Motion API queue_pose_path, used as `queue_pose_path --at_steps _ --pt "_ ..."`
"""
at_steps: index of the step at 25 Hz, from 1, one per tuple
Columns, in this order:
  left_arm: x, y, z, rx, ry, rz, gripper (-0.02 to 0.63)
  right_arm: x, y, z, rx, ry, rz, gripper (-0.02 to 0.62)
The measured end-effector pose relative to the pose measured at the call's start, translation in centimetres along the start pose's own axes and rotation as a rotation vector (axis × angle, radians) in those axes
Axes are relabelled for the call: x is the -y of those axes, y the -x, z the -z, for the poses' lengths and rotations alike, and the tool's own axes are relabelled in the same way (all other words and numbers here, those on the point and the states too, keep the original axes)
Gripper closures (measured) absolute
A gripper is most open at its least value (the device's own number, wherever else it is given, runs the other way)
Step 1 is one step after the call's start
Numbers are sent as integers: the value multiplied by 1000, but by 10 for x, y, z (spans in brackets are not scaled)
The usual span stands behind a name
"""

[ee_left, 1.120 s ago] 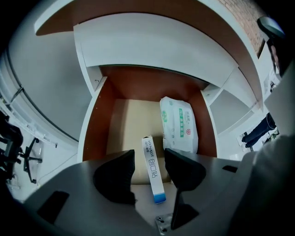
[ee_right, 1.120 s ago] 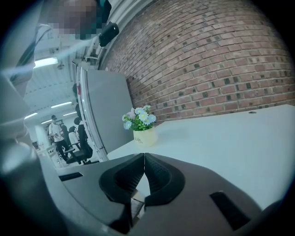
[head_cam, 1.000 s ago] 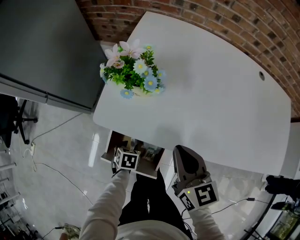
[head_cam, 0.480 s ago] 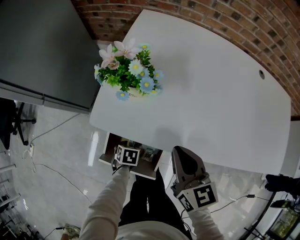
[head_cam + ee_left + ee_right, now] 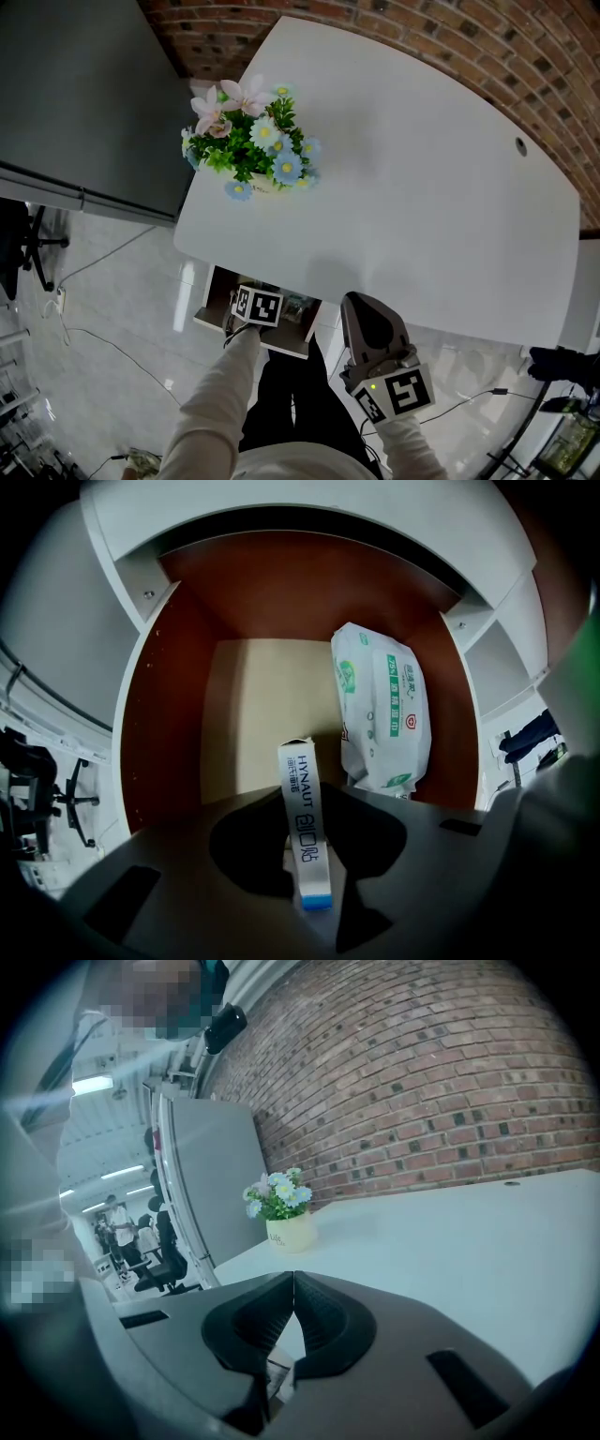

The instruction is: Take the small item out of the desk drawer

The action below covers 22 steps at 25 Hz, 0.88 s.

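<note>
Left claw (image 5: 305, 796): I had it reaching into the open drawer (image 5: 150, 714) under the near edge of the white table (image 5: 422, 187). Its jaws were closing on a slim white box (image 5: 306, 841) with a blue near end. The box stood between them on its narrow side, running lengthwise away from me. Both jaw tips sat against its long faces, so I recorded the claw as clenched on the box. The box was inside the drawer near its front, low over the pale bottom panel. I could not tell whether it rested on that panel.

Other drawer contents: one white and green soft packet (image 5: 384, 705) lay flat to the right of the box and further back. It was close to the box and near the drawer's red-brown right wall.

Right claw (image 5: 293, 1279): it was clenched with jaw tips together and nothing between them. I held it to the right of the drawer, at the table's near edge, pointing across the tabletop.

Table surface: a pot of artificial flowers (image 5: 248, 141) stood at the far left corner. A brick wall (image 5: 422, 37) ran behind the table.
</note>
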<state>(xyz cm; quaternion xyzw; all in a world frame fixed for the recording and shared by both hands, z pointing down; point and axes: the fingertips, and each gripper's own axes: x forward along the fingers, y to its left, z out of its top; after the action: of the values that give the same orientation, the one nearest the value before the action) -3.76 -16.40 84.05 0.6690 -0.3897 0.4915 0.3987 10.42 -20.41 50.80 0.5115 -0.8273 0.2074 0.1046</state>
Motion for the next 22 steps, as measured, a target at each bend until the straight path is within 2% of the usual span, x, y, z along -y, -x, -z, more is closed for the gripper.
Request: queue_pose_path --at_steps 8,22 --pt "4 21 -7 52 -11 -1 522 -7 1 -6 17 9 -19 568" --pt "4 111 -25 259 -2 -12 525 -36 14 -32 94 31 -39 568"
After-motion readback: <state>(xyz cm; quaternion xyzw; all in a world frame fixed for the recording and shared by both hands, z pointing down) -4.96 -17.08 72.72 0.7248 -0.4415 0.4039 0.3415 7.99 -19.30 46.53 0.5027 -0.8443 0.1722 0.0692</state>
